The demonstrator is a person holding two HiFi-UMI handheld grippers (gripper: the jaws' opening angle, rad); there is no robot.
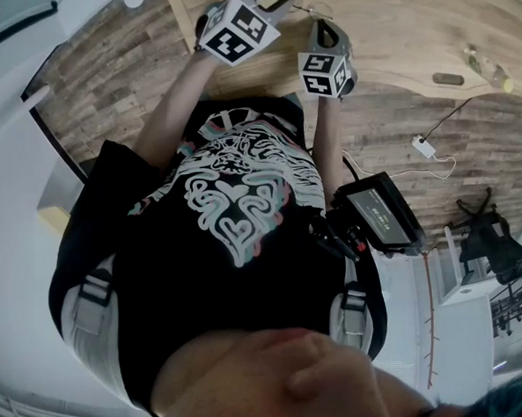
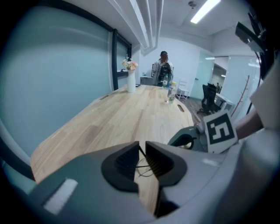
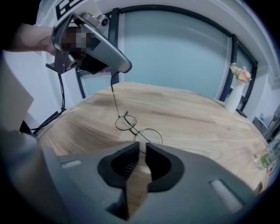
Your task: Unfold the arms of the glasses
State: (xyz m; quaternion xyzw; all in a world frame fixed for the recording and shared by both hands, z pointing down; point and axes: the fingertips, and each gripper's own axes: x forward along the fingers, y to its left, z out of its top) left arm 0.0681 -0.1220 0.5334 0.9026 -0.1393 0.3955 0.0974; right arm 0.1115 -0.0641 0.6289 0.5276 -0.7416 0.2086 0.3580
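2 grippers: both are held over the wooden table [image 1: 409, 27], with the glasses [image 3: 131, 124] between them.
Left gripper [image 2: 142, 151]: jaws closed to a thin slit, pinching the end of 1 arm [image 3: 116, 100] of the glasses. This arm is already swung out and runs down from the jaws to the frame.
Place of the glasses: near the table's edge, low over the wood or resting on it. They have a round frame of thin wire with 2 lenses.
Right gripper [image 3: 141, 148]: jaws almost together, closed on the thin wire at the side of the nearer lens.
Handling: I judge them very light and springy. The wire bends easily, the lenses are fragile, and the smooth metal may slip in the pads.
Where to hold: 1 tool on the rim close to the hinge, the other on the tip of the arm, never on the glass. Swing slowly, with small force.
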